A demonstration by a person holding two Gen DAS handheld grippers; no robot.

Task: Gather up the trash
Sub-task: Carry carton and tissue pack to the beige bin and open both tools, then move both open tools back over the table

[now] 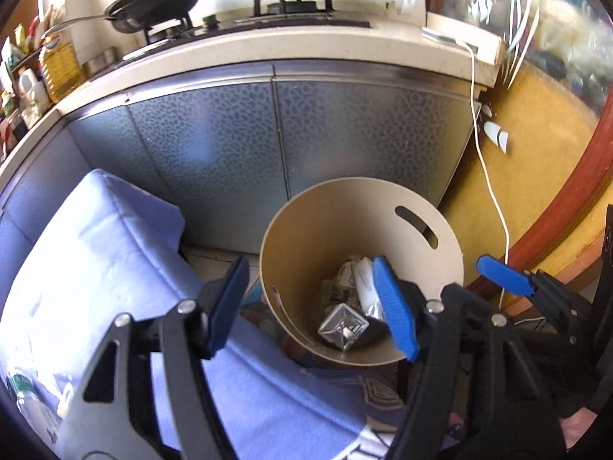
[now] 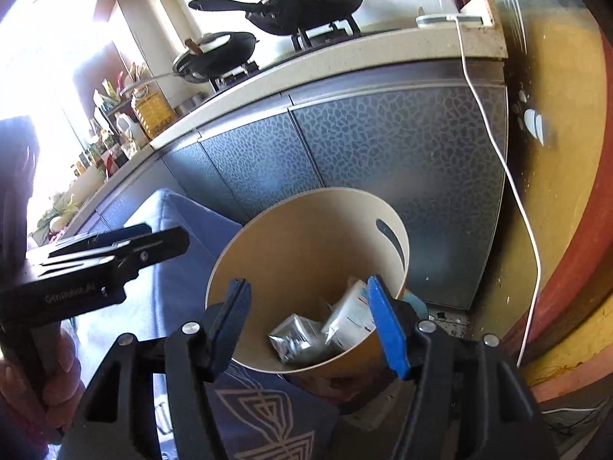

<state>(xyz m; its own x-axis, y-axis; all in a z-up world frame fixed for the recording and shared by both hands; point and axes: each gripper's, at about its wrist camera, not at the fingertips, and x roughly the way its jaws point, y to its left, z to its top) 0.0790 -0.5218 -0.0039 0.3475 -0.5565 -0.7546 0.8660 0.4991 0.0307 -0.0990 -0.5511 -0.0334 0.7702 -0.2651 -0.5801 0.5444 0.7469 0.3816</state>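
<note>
Your left gripper (image 1: 312, 303) stands wide, with nothing between its blue pads; it hangs over the near rim of the bin (image 1: 306, 222). Your right gripper (image 2: 314, 324) is wide too and holds nothing. It is above the bin (image 2: 291, 230) as well, with the right pad inside the rim line and the left pad at the near edge. In the left wrist view you can see one blue finger of the right gripper (image 1: 505, 278) just to the right of the bin.

The trash lies at the bottom of the bin: a silver foil carton (image 1: 343, 327), crushed, and beside it a white pack (image 1: 364, 283) with some crumpled paper behind. From the right wrist view the same carton (image 2: 295, 335) and white pack (image 2: 352, 316) lie touching each other.

The bin is tan, round, with a slot handle in its far wall. It stands on the floor, just in front of the grey cabinet doors (image 1: 237, 130) under the bench (image 1: 268, 48). A blue cloth (image 1: 95, 245) covers something to the left of the bin. A white cable (image 1: 486, 168) hangs from the bench at the right. Two black pans (image 2: 306, 0) sit on the stove. Your left hand (image 2: 34, 379) shows in the right wrist view, around the gripper handle.
</note>
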